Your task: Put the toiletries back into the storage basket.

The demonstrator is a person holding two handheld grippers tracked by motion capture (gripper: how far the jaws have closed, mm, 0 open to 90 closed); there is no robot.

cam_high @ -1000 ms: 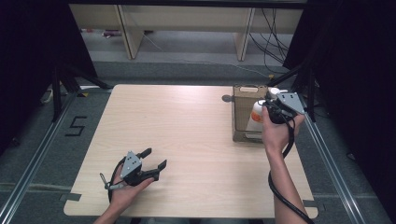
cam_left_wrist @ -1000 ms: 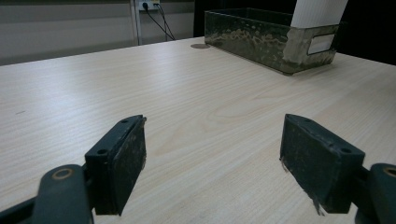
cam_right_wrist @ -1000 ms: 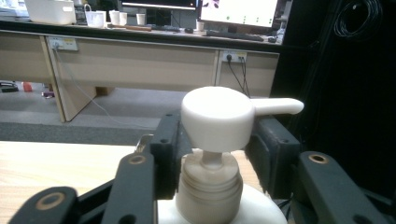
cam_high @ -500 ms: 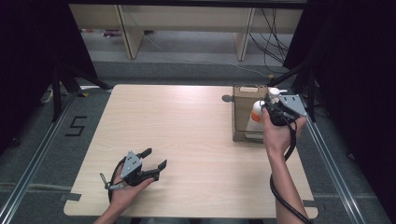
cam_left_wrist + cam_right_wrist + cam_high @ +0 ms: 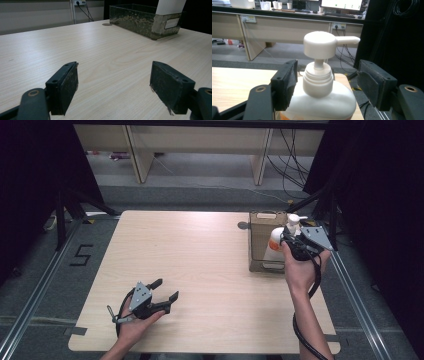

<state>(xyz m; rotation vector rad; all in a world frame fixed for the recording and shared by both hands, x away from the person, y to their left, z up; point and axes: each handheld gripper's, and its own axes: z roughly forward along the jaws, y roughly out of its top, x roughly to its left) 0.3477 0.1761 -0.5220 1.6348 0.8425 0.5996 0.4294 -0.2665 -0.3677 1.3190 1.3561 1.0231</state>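
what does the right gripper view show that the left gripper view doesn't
Right gripper view: the pump head and collar of the bottle, standing between the open jaws of the right gripper; desks and a monitor lie behind.

Left gripper view: the bin from the side, across bare wood, past the open left gripper.

Both: the table and the white bottle.

The right gripper (image 5: pixel 325 82) has its two black jaws spread wide on either side of a white pump bottle (image 5: pixel 322 97), level with the bottle's ribbed collar, the left jaw just beside it and the right one apart. The pump head (image 5: pixel 322 43) rises above the jaws, spout pointing right. Farther off are a light wooden tabletop (image 5: pixel 234 82) at left and a long desk (image 5: pixel 282 27) bearing cups and a monitor.
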